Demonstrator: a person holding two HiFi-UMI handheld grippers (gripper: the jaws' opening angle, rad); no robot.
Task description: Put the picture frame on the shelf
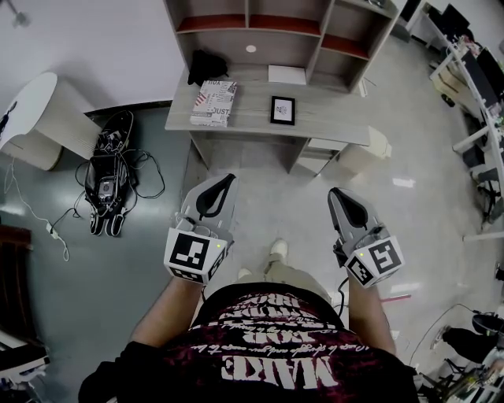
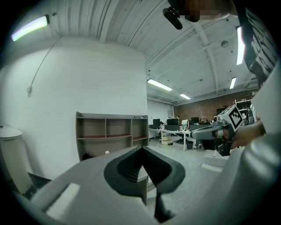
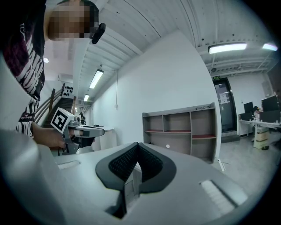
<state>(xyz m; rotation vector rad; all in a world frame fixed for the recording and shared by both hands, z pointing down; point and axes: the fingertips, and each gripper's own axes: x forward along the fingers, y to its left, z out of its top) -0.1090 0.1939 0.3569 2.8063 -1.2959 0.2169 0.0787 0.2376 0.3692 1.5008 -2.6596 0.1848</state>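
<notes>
Jaws of the left gripper [image 1: 228, 179], at lower left of centre in the head view, are pressed together with nothing between them. The right gripper [image 1: 335, 193], at lower right of centre, is likewise closed and empty. Both are well apart from the furniture. At upper centre, the picture frame [image 1: 283, 110] sits on the desk [image 1: 339, 130], right of a printed book [image 1: 213, 102] and below the compartments of the shelf [image 1: 272, 24].
</notes>
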